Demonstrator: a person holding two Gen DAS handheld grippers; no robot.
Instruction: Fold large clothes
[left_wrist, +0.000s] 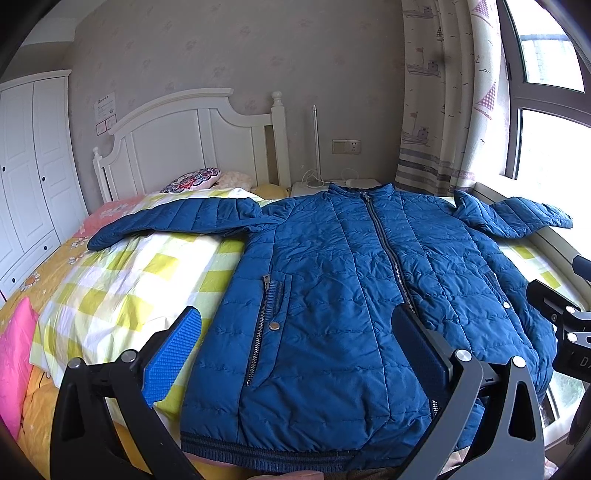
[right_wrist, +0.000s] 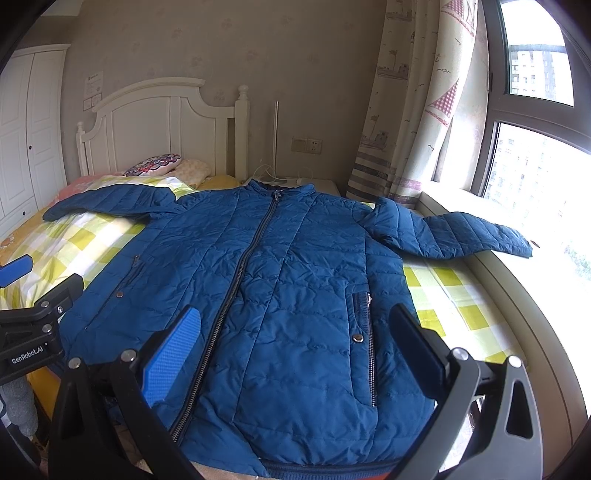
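A blue quilted jacket (left_wrist: 351, 280) lies face up and zipped on a bed (left_wrist: 122, 280) covered in a yellow-and-white check sheet, collar toward the white headboard (left_wrist: 192, 144), hem at the near edge, both sleeves spread wide; one sleeve (right_wrist: 454, 232) reaches onto the window ledge (right_wrist: 535, 295), the other sleeve (left_wrist: 166, 221) lies across the sheet. The left gripper (left_wrist: 299, 350) hovers over the hem on the side away from the window, its jaws spread and holding nothing; the right gripper (right_wrist: 299, 350) hangs just beside it on the window side, likewise spread and empty. No fold looks begun. The padded shell should prove light, soft and puffy, its smooth fabric likely slippery, so a thin pinch may slide off and folds may spring back. The sleeve cuffs or the ribbed hem corners look the surest places to take hold, with the seams and zipper giving firmer edges than the loose quilting
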